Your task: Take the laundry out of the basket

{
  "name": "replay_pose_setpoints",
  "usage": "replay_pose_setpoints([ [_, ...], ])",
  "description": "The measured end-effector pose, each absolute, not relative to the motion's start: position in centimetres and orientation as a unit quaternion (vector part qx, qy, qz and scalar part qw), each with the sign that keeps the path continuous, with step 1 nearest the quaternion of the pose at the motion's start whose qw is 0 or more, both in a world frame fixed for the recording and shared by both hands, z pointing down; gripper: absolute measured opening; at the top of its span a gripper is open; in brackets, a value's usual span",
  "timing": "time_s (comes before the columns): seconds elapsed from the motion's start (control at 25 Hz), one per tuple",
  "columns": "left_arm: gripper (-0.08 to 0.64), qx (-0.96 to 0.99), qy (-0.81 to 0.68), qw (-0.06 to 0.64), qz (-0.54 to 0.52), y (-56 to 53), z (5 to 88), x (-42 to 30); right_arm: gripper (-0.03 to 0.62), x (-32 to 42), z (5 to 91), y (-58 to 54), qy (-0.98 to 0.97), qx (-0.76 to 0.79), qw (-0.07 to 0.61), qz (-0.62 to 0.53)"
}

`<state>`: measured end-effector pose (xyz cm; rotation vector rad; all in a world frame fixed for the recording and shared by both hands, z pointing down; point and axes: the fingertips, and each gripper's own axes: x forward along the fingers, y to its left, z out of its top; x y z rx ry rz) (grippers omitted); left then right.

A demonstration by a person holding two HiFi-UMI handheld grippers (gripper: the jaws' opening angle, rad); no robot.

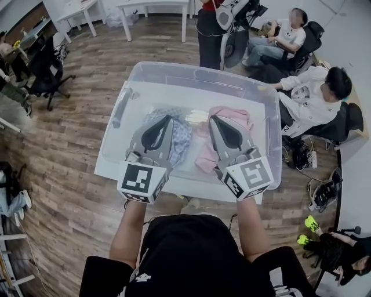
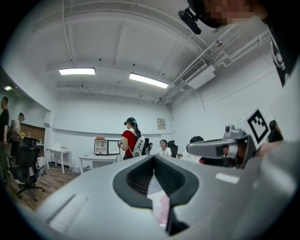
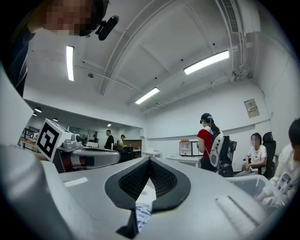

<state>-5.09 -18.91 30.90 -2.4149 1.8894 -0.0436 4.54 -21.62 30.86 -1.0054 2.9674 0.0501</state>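
Observation:
A clear plastic basket (image 1: 197,71) stands on a white table in the head view. In it lie a blue-and-white patterned garment (image 1: 183,138) and a pink garment (image 1: 233,115). My left gripper (image 1: 168,118) hovers over the patterned garment and my right gripper (image 1: 213,118) over the pink one, both pointing away from me. Both are shut with nothing between the tips. In the left gripper view my left gripper (image 2: 152,157) has pink cloth (image 2: 161,209) showing below it. In the right gripper view my right gripper (image 3: 149,160) has patterned cloth (image 3: 142,213) beneath it.
Beyond the basket stands a person in a red top (image 1: 208,23). Two people sit on office chairs at the right (image 1: 316,96). A black chair (image 1: 43,69) is at the left, white tables (image 1: 153,6) at the back, cables and a power strip (image 1: 316,159) on the floor right.

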Motion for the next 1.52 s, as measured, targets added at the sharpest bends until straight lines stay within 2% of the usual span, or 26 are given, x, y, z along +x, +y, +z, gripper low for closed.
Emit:
replay_pose_setpoints([
  [0.52,0.009,-0.758,0.649,0.045,-0.050,-21.1,30.8,-6.8,0.000,4.2,31.6,-24.2,0.956,-0.293,0.012,-0.005],
  [0.88,0.013,-0.792,0.601,0.031,-0.107,-24.3,33.5,-9.7,0.000,2.2,32.7,-26.5,0.947,-0.320,0.004,-0.010],
  [1.04,0.068,-0.814,0.562,0.021,-0.149,-26.1,35.9,-10.9,0.000,1.0,32.9,-27.8,0.943,-0.332,-0.001,-0.011],
  [1.36,0.156,-0.847,0.437,-0.007,-0.301,-29.4,43.3,-11.5,0.000,-1.8,33.4,-29.0,0.936,-0.352,-0.008,-0.015],
  [1.52,0.252,-0.847,0.363,-0.024,-0.387,-30.2,48.3,-11.7,0.000,-2.2,33.4,-29.6,0.931,-0.363,-0.008,-0.017],
])
